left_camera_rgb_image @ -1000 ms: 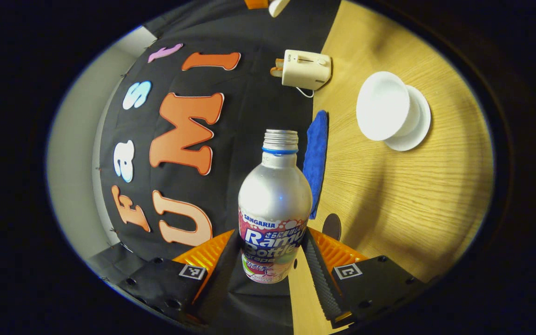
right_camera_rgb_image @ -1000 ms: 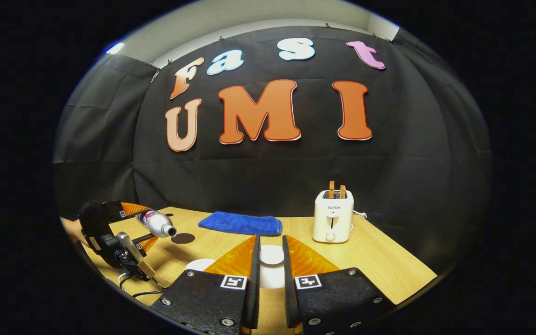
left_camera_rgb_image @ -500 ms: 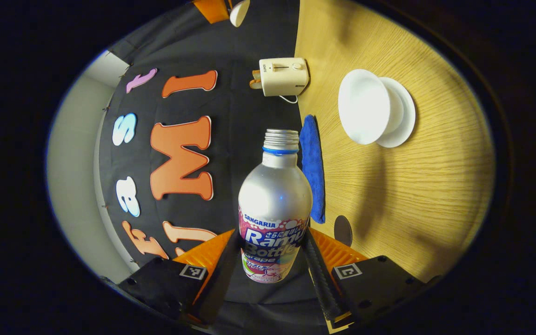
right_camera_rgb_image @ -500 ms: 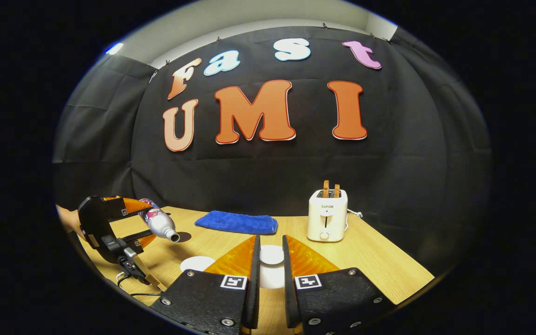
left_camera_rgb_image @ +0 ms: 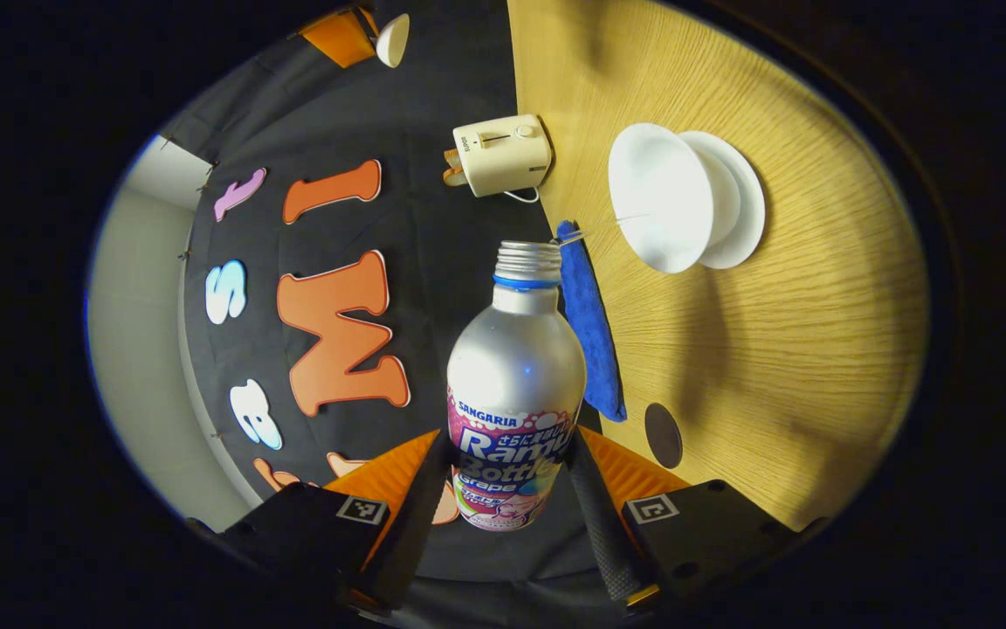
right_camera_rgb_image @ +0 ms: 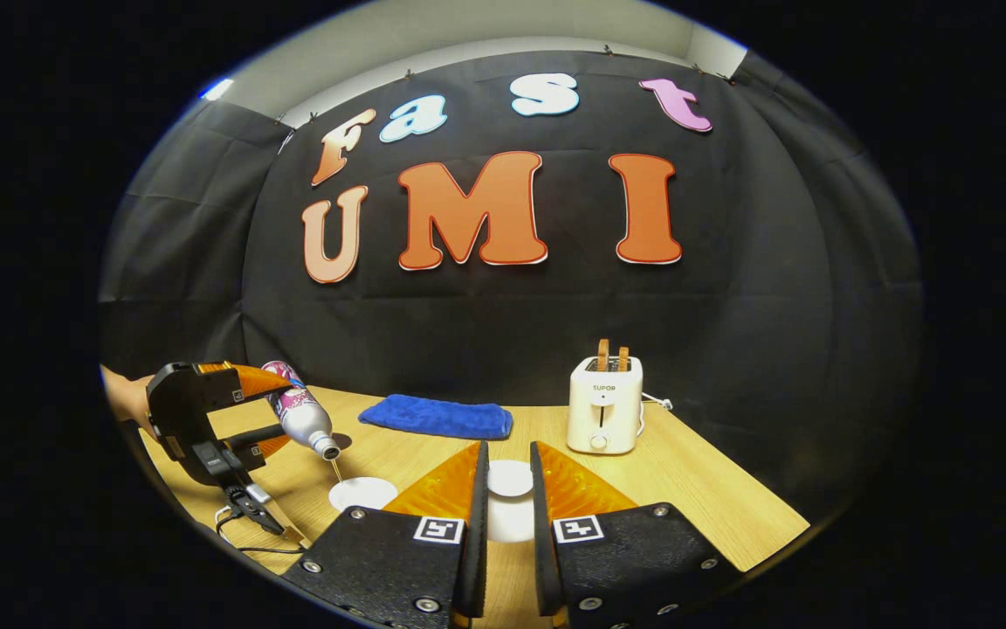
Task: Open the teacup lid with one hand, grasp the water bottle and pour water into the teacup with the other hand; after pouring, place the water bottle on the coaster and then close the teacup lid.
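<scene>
Both fingers of the left gripper (left_camera_rgb_image: 503, 489) press on the labelled lower body of the water bottle (left_camera_rgb_image: 516, 384) in the left gripper view, clamping it from either side. The bottle's uncapped threaded mouth points away from the camera, and a thin stream of water leaves it toward the white teacup (left_camera_rgb_image: 660, 210), which sits open on its saucer (left_camera_rgb_image: 743, 210) on the wooden table (left_camera_rgb_image: 774, 367). A blue cloth (left_camera_rgb_image: 590, 332) lies along the table's far edge beside the bottle neck, a dark round coaster (left_camera_rgb_image: 663, 435) sits near it, and a cream toaster (left_camera_rgb_image: 501, 155) stands farther along that edge.

Seen from the right gripper view, the right gripper (right_camera_rgb_image: 507, 515) is closed on the white teacup lid (right_camera_rgb_image: 510, 479), held clear above the table. At far left the left gripper (right_camera_rgb_image: 206, 411), with a hand behind it, tilts the bottle (right_camera_rgb_image: 298, 411) mouth-down over the teacup (right_camera_rgb_image: 361, 492), water falling between them. The cloth (right_camera_rgb_image: 436, 418) and toaster (right_camera_rgb_image: 604, 404) stand at the table's far side.
</scene>
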### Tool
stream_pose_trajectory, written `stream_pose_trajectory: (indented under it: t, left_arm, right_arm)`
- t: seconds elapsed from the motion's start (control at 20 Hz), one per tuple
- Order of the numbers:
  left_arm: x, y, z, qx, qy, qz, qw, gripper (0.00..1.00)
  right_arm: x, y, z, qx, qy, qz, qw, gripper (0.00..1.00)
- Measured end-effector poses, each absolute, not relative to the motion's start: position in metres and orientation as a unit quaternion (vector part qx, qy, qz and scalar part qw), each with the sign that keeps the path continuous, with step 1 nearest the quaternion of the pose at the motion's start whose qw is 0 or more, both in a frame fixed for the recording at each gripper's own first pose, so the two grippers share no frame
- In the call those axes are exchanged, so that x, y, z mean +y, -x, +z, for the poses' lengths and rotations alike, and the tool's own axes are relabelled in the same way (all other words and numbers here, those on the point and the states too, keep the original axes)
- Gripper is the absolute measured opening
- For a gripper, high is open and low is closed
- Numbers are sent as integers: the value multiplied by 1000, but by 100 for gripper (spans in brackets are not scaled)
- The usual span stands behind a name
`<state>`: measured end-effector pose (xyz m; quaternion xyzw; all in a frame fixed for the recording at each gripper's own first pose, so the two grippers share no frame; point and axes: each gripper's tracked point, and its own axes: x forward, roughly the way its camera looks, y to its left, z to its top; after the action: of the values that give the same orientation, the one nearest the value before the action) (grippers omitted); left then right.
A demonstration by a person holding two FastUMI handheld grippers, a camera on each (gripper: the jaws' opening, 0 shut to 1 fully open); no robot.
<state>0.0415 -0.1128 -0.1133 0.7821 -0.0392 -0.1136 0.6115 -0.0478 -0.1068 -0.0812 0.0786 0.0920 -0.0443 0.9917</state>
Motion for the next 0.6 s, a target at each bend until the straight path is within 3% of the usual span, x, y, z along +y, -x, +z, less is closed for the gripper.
stream_pose_trajectory:
  t: [0.1, 0.2, 0.35, 0.4, 0.6]
  left_arm:
    - [-116, -41, -112, -44, -788, -114, 603, 87]
    - [-120, -41, -110, -47, -793, -113, 597, 82]
    - [-122, -43, -106, -52, -800, -113, 587, 87]
    - [-125, -44, -105, -54, -802, -113, 585, 82]
    - [-136, -47, -105, -62, -809, -124, 572, 82]
  right_arm:
    - [-107, 48, -83, 93, -80, -43, 991, 23]
    - [-111, 46, -83, 94, -82, -44, 991, 23]
    - [-114, 47, -83, 94, -82, -45, 991, 23]
    - [-115, 46, -83, 94, -82, -46, 991, 23]
    - [-116, 46, -85, 94, -84, -46, 991, 23]
